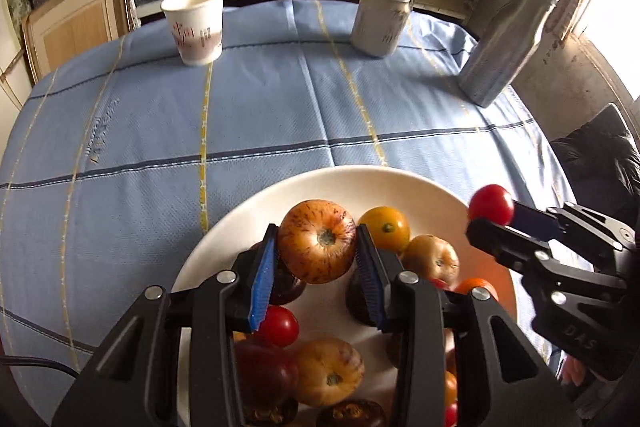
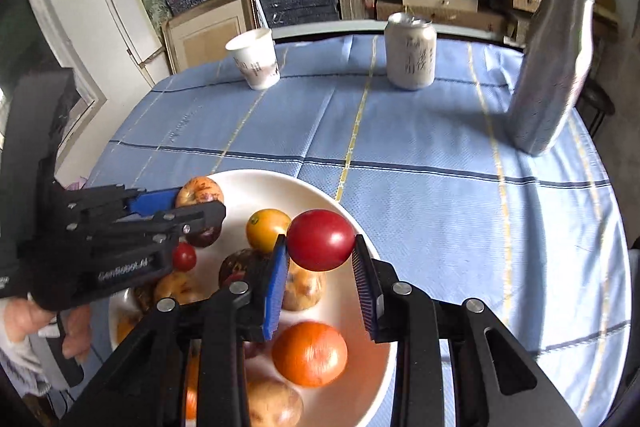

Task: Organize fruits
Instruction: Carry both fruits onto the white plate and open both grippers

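Observation:
A white plate (image 1: 248, 219) holds several fruits: yellow, orange, dark and striped ones. My left gripper (image 1: 317, 247) is shut on a striped yellow-red apple (image 1: 318, 241) and holds it above the plate. My right gripper (image 2: 321, 241) is shut on a red tomato (image 2: 321, 239), also above the plate (image 2: 340, 211). The right gripper shows in the left wrist view (image 1: 490, 217) at the plate's right edge with the tomato (image 1: 491, 203). The left gripper shows in the right wrist view (image 2: 192, 205) over the plate's left side with the apple (image 2: 199, 190).
On the blue checked tablecloth (image 1: 160, 131) stand a paper cup (image 1: 196, 23) at the far left, a drinks can (image 1: 380, 21) at the far middle and a tall silver carton (image 1: 506, 47) at the right. Shelves with boxes stand behind the table.

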{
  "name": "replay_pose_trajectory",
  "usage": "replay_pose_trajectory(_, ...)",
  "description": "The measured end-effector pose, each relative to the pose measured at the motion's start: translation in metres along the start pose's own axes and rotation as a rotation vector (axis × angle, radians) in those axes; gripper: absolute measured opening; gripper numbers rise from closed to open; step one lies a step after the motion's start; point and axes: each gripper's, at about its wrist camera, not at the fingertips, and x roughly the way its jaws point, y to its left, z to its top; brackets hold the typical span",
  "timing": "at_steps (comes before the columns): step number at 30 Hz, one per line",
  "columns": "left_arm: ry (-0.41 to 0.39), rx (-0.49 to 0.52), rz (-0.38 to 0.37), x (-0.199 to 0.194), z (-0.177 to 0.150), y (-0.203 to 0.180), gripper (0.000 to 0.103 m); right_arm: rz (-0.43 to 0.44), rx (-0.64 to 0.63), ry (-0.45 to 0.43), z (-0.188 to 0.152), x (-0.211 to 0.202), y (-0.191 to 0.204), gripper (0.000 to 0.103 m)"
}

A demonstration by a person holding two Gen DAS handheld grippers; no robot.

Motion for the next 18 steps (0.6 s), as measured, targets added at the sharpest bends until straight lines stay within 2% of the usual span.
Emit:
replay_pose_trajectory(15, 0.008, -0.008, -0.005, 0.016, 0.004, 0.001, 0.038, 0.015, -0.016, 0.046, 0.002, 0.032, 0.003, 0.032)
replay_pose_trajectory(16, 0.008, -0.008, -0.004, 0.017, 0.004, 0.001, 0.039, 0.014, -0.017, 0.047, 0.002, 0.031, 0.003, 0.032)
replay_pose_trajectory(18, 0.011, -0.015, -0.002, 0.018, 0.005, 0.000, 0.047, 0.015, -0.018, 0.053, 0.003, 0.033, 0.004, 0.033)
